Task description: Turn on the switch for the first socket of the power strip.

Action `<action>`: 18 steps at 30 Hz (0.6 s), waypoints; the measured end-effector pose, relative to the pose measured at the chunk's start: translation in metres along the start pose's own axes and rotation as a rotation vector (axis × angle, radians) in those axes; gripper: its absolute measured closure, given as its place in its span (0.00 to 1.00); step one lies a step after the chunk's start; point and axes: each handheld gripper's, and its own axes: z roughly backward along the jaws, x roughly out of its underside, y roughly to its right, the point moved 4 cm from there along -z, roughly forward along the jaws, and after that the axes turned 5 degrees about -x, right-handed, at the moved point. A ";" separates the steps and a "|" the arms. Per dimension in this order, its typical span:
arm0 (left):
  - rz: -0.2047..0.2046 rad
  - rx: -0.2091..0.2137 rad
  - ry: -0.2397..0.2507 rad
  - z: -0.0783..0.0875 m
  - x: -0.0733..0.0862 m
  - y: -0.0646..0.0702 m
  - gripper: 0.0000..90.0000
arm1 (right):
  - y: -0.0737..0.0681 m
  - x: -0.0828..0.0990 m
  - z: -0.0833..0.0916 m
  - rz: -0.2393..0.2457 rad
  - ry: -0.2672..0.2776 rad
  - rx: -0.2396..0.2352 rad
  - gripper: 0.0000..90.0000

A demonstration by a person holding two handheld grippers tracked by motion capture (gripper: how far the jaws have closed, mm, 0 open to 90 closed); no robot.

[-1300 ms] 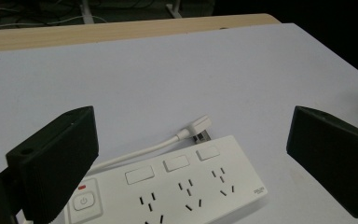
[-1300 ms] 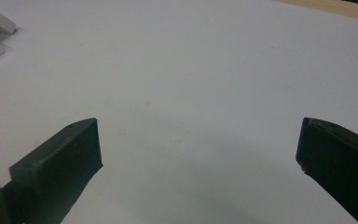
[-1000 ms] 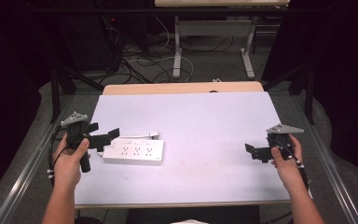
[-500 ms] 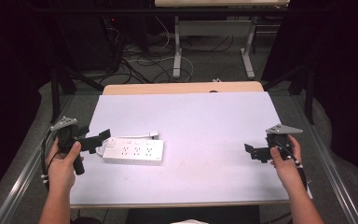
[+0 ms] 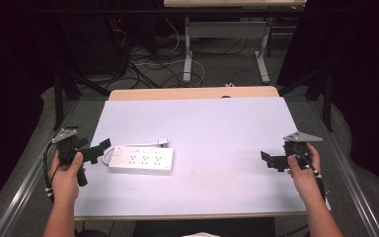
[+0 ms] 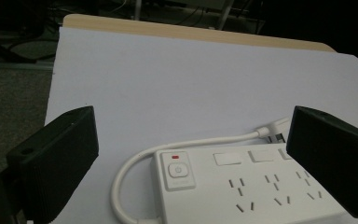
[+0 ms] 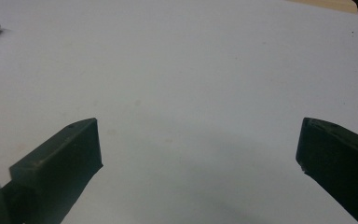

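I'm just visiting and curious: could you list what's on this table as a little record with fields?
surface: white table
item: white power strip, lying flat, sockets up
cord: white cord loops from the strip's switch end
left claw: open, beside the strip's switch end, not touching it
right claw: open, over bare table, far from the strip
held: nothing in either claw
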 end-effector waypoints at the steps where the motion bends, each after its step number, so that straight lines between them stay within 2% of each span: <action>1: 0.001 -0.009 -0.003 -0.001 0.002 -0.002 0.02 | 0.001 0.000 0.000 0.000 0.002 0.005 0.00; 5: 0.027 -0.020 -0.002 -0.007 0.009 -0.012 0.02 | 0.004 0.002 0.000 -0.006 -0.002 0.008 0.00; 18: 0.022 -0.054 -0.035 -0.019 0.025 -0.025 0.02 | 0.013 0.007 -0.002 -0.032 -0.006 0.026 0.00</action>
